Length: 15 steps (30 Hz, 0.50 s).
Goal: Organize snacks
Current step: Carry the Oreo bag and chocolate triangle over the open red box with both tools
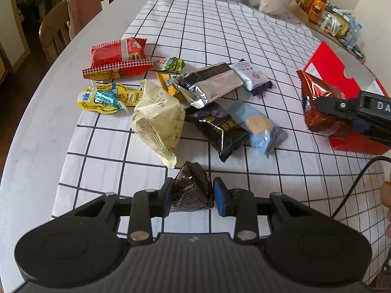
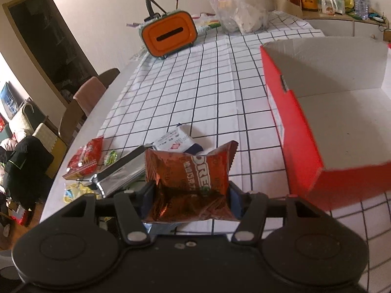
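Left hand-held gripper [image 1: 191,199] pinches a dark chocolate wrapper [image 1: 191,191]; right hand-held gripper [image 2: 188,201] is clamped on the copper Oreo pack [image 2: 189,178] beside the red box [image 2: 293,146].

Two matte-black handheld grippers, the left gripper [image 1: 191,199] and the right gripper [image 2: 191,199], each with twin round housings, a ribbed centre panel, silver pivot screws and blue-padded fingers [image 1: 221,199] (white lettering marks one side).

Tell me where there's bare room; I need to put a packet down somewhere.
Free: the checked cloth between the orange case and the red box, and the box's bare floor. Crowded: the snack pile.
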Available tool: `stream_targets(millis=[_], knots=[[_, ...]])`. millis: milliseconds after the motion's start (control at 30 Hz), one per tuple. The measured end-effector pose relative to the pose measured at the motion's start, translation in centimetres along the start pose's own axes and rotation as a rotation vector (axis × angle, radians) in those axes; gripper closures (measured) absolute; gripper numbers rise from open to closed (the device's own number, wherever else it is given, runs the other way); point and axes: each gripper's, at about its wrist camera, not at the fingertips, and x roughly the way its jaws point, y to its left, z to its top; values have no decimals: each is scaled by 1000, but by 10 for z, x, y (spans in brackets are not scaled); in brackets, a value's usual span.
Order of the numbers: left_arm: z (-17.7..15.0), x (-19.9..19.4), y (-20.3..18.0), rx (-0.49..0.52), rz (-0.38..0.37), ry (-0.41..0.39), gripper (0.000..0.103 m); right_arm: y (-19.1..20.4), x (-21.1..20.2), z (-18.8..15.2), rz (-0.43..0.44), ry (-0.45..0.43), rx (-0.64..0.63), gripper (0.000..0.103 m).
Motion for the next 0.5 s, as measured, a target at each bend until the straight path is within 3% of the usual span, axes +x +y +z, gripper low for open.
stream_targets(millis=[500], knots=[[7, -55, -37, 118, -87, -93, 70, -2, -85, -14, -55, -94, 26, 44]])
